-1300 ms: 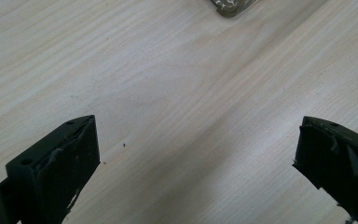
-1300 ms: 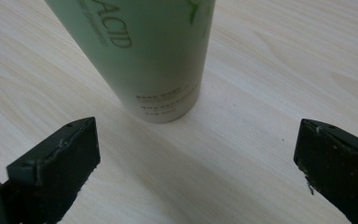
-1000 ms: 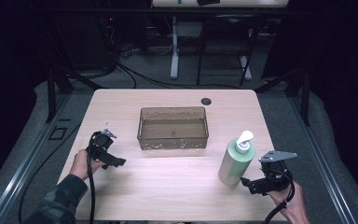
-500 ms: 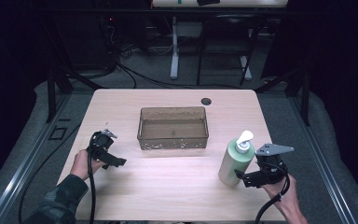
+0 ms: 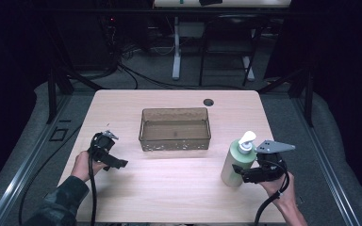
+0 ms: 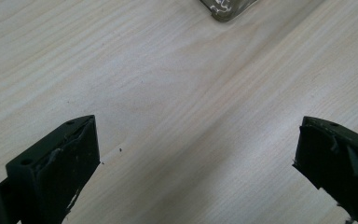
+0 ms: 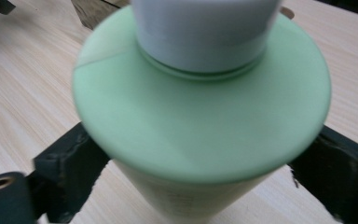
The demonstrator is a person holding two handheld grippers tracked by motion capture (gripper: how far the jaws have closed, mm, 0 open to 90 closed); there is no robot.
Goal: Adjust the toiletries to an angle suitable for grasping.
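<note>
Right gripper (image 5: 239, 172) jaws just closing on the pale green pump bottle (image 5: 236, 162), standing upright at the right front of the surface (image 5: 179, 188) near the clear brown bin (image 5: 175, 129); pads at both flanks, firm contact not confirmed. Left gripper (image 5: 114, 161) released over bare wood. Recommended: seat squarely below the shoulder, close fully, lift straight up.

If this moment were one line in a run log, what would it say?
right hand-held gripper: jaws just been closing, either side of green pump bottle | left hand-held gripper: open over table | brown bin: untouched
</note>
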